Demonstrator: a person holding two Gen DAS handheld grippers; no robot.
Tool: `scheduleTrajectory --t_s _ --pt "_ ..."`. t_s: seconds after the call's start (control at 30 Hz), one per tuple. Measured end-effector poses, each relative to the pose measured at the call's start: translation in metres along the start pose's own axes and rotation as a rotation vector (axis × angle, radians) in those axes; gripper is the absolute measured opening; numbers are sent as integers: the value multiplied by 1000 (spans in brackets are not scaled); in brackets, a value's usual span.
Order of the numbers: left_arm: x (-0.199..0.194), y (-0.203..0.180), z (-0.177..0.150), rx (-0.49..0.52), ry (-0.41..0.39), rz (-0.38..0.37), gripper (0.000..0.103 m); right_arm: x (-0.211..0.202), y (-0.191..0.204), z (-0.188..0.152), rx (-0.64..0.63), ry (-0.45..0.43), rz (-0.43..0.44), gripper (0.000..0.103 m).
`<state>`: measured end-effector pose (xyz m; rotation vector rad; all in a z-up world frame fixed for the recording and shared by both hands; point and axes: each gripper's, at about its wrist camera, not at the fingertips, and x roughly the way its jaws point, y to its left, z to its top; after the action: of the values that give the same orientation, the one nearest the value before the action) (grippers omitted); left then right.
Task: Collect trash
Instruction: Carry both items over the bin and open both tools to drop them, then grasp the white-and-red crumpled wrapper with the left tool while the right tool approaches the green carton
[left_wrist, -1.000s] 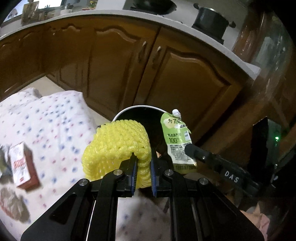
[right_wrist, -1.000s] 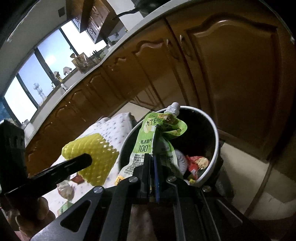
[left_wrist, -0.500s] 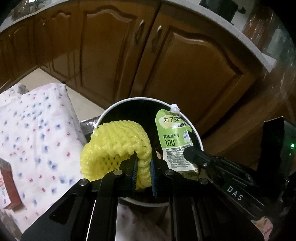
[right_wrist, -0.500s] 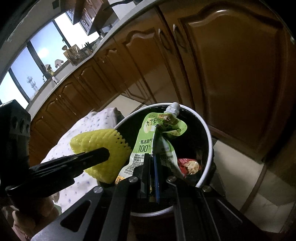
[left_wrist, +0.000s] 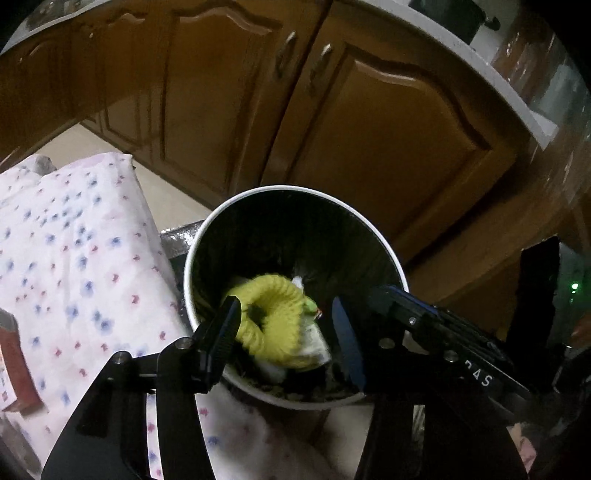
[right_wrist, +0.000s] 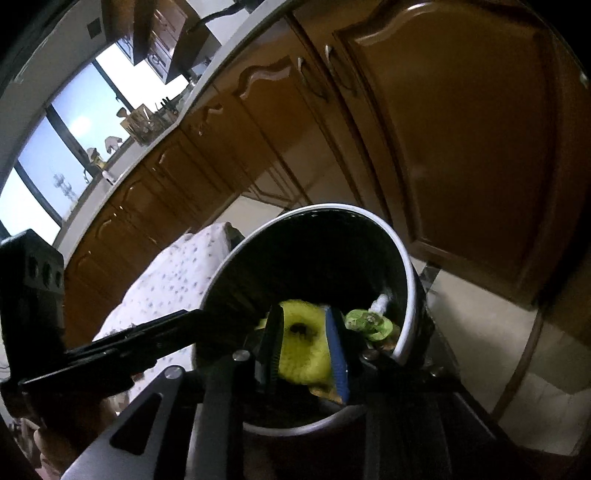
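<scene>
Opening over the white-rimmed black bin (left_wrist: 388, 254), both grippers' jaws have released; yellow foam fruit netting (left_wrist: 275, 325) and what looks like the green spouted pouch (right_wrist: 369, 321) lie inside.

"How many bins do we count?"
"One white-rimmed bin (left_wrist: 207, 236). Inside, we count one yellow foam net (left_wrist: 275, 325) and one green pouch (right_wrist: 369, 323)."
"Grippers?"
"Two: left gripper (left_wrist: 284, 328), right gripper (right_wrist: 304, 349)."
</scene>
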<state>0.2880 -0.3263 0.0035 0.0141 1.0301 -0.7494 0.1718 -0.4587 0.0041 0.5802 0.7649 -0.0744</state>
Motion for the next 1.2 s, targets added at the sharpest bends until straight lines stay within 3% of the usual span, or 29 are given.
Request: scheduleTrajectory --t_s 0.07,0.2,0.4,0.87,1.2 --pt "-8 3 -4 -12 -9 -5 52 -4 3 -2 1 -6 4 28" --pt "-26 13 -16 -38 -40 3 52 -13 10 -7 5 -24 18 42" --pt "-64 37 -45 -83 -104 40 56 -25 25 -25 8 -46 60 52" --pt "-147 105 -126 -216 -205 135 56 -21 87 -77 -61 18 162 55" --pt "-183 151 -159 -319 -237 206 56 -22 114 -109 -112 70 210 61"
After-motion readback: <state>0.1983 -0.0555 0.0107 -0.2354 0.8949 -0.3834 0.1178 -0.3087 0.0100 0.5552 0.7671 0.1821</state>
